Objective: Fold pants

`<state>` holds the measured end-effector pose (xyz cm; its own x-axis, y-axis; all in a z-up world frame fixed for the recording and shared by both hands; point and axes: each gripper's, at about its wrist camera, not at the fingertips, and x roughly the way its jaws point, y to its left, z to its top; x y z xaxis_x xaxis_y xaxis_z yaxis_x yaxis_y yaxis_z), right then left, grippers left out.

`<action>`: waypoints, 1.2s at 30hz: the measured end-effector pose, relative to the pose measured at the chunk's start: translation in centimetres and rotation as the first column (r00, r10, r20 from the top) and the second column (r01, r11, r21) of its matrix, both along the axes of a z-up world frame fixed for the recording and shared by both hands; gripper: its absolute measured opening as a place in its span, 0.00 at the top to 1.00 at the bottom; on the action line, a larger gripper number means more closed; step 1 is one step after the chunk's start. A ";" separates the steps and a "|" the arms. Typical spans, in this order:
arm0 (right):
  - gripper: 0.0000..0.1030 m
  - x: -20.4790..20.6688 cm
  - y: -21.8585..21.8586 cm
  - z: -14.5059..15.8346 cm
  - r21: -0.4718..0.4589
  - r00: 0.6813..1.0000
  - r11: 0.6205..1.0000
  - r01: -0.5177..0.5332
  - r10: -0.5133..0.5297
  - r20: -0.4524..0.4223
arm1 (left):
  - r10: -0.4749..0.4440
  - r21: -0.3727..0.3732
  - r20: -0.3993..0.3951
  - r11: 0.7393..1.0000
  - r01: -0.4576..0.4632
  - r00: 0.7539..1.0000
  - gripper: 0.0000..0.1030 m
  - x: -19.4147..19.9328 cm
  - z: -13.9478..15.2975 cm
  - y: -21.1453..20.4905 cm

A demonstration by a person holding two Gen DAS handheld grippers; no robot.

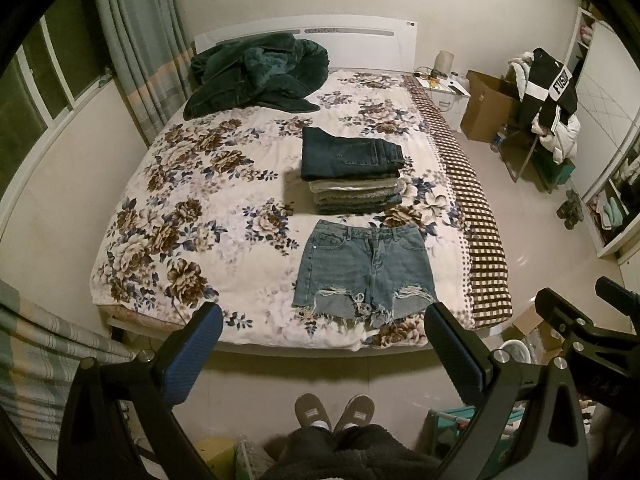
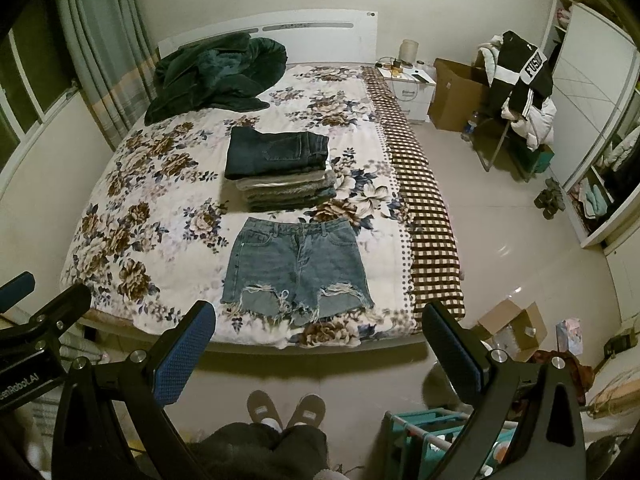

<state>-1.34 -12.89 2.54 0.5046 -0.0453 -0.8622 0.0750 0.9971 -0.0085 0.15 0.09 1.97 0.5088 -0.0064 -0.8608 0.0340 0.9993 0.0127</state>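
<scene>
Already a stack of folded pants (image 1: 352, 172) stands mid-bed; the frayed denim shorts (image 1: 364, 272) lie flat and unfolded just before it, near the foot of the floral quilt (image 1: 192, 208), so judge this pair as still yours to fold. Your left gripper (image 1: 324, 352) and right gripper (image 2: 318, 344) both gape wide, empty, held off the bed. Only the right wrist view shows the small open carton (image 2: 514, 330) on the floor.

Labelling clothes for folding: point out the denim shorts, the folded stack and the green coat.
denim shorts (image 1: 366, 270), left wrist view, front panel below waistband.
folded stack (image 1: 348, 152), left wrist view, top dark jeans.
green coat (image 2: 212, 76), right wrist view, middle of the heap.
</scene>
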 end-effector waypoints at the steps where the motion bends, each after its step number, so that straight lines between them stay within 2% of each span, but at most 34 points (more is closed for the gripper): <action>1: 0.00 -0.1 0.0 0.1 0.001 1.000 1.000 -0.003 0.003 0.000 | 0.000 0.001 0.000 1.000 0.000 1.000 0.00 0.0 0.1 0.0; 22: 0.00 -0.3 0.2 0.4 0.000 1.000 1.000 -0.007 0.007 0.001 | 0.004 -0.001 0.008 1.000 -0.004 1.000 0.00 -0.5 1.3 0.3; 36: 0.00 -0.4 0.4 0.3 -0.001 1.000 1.000 -0.008 0.008 0.000 | 0.003 -0.001 0.013 1.000 -0.003 1.000 0.00 -0.8 1.0 0.3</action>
<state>-1.77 -12.54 2.84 0.5051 -0.0425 -0.8620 0.0672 0.9977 -0.0098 -0.66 0.44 2.94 0.5197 -0.0056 -0.8543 0.0303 0.9995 0.0119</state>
